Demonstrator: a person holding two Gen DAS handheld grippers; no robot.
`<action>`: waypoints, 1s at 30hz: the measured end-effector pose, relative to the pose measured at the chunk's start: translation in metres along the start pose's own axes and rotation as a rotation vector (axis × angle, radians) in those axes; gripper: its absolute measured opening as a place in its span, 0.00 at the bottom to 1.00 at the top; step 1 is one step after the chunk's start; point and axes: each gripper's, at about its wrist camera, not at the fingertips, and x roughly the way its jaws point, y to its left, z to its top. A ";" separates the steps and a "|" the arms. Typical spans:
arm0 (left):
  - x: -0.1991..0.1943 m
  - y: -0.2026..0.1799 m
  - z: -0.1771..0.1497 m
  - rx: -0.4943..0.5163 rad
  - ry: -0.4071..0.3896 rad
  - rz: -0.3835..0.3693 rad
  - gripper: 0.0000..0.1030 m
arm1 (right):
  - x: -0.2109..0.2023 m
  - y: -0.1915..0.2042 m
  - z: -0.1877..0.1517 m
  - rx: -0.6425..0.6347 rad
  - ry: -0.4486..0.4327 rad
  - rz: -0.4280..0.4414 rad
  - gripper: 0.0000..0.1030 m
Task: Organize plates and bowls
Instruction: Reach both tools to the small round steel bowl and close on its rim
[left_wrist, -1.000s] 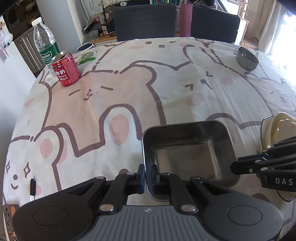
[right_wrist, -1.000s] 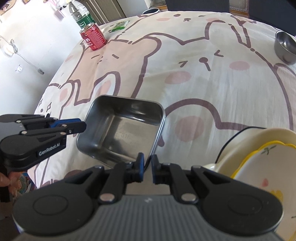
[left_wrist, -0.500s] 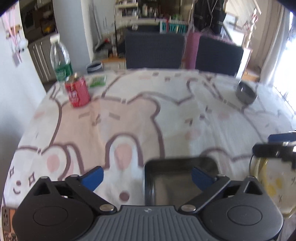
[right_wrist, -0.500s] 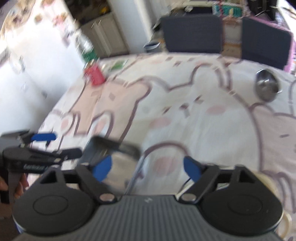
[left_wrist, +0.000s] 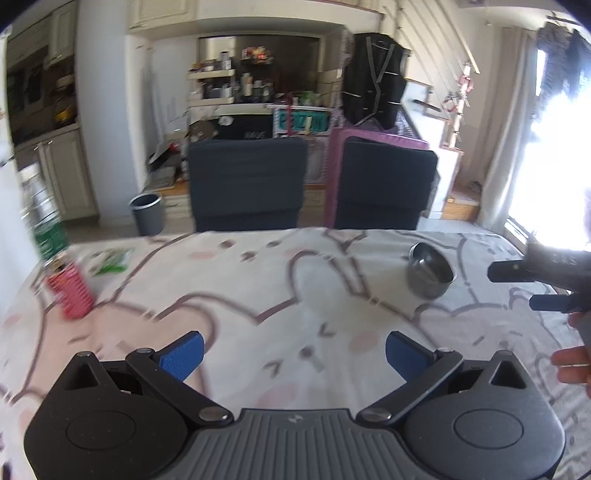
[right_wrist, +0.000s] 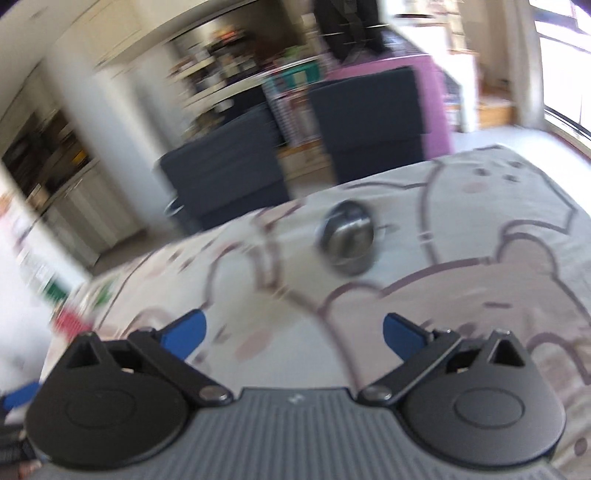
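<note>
Both grippers, the left gripper (left_wrist: 291, 350) and the right gripper (right_wrist: 293, 332), are wide apart and hold nothing. The steel bowl (left_wrist: 430, 275) stands on the far part of the table (left_wrist: 258, 295), well ahead of them.

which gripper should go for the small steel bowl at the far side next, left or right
Right, probably. Both grippers are open and empty, but the steel bowl sits nearly dead ahead of the right gripper, while it lies off to the right of the left gripper.

text: none legible | red can (left_wrist: 69, 293): blurred | right claw (left_wrist: 517, 288) lettering: unreadable
</note>
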 end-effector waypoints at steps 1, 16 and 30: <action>0.010 -0.008 0.006 0.006 0.001 -0.013 1.00 | 0.005 -0.009 0.006 0.026 -0.010 -0.021 1.00; 0.115 -0.065 0.061 0.047 -0.057 -0.133 1.00 | 0.114 -0.069 0.044 0.226 -0.019 -0.154 0.96; 0.166 -0.069 0.066 -0.012 -0.019 -0.162 1.00 | 0.166 -0.072 0.042 0.199 0.126 -0.102 0.32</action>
